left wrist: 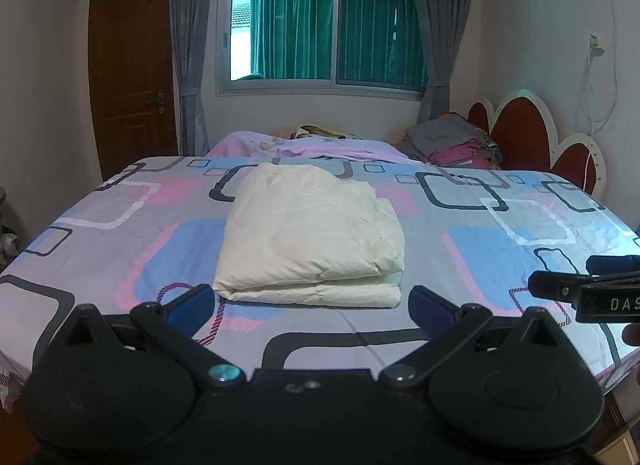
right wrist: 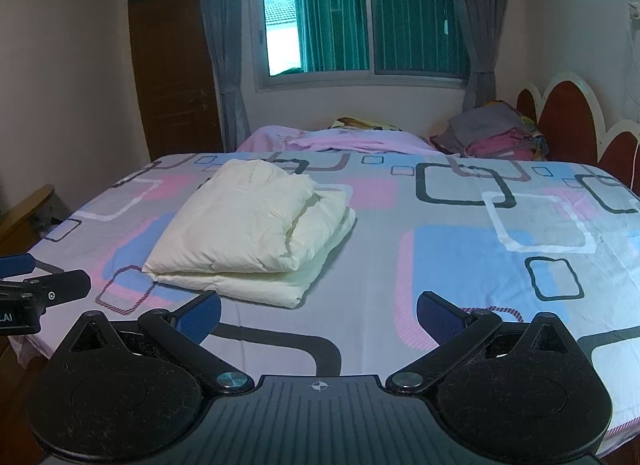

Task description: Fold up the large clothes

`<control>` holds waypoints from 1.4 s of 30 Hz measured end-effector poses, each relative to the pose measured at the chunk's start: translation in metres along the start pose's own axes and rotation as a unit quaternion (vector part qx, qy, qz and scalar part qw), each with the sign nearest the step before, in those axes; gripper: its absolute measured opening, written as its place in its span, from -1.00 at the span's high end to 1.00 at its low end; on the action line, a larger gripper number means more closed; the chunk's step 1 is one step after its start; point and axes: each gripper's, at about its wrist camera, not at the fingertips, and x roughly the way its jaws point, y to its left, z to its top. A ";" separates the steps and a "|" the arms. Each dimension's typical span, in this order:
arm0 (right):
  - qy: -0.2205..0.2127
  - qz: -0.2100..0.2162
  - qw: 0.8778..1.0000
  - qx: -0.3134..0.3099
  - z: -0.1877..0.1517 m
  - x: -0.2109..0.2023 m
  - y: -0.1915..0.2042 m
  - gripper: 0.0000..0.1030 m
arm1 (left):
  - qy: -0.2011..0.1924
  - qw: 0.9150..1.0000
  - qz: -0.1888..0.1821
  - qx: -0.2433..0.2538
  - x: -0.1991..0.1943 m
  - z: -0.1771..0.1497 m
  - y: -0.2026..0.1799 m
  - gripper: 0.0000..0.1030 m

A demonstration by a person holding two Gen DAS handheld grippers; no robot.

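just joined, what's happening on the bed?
A person holds a two-finger gripper in each hand, folding large clothes on a bed. Right now neither is touching anything: the left gripper and the right gripper both hover open above the near edge of the patterned bedsheet. A cream garment lies folded into a thick, roughly rectangular bundle on the sheet ahead of them. A stack of other folded clothes sits at the far side near the headboard.

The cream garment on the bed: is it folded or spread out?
Folded. The cream garment lies as a compact rectangular bundle with stacked layers along its near edge, on the patterned bedsheet.
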 end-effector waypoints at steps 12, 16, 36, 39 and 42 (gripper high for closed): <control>0.001 0.001 1.000 0.001 0.001 0.001 -0.002 -1.00 | 0.001 1.000 0.001 0.002 0.002 0.002 -0.002 -1.00; 0.002 0.002 1.000 0.001 0.002 0.002 -0.004 -1.00 | 0.002 1.000 0.001 0.001 0.002 0.002 -0.002 -1.00; -0.002 0.004 1.000 0.002 0.002 0.007 -0.006 -1.00 | 0.000 1.000 0.003 0.006 0.005 0.003 -0.006 -1.00; -0.004 0.005 1.000 0.001 0.002 0.007 -0.006 -1.00 | -0.001 1.000 0.003 0.007 0.004 0.003 -0.006 -1.00; -0.004 0.006 1.000 0.001 0.002 0.007 -0.005 -1.00 | -0.002 1.000 0.002 0.007 0.004 0.004 -0.007 -1.00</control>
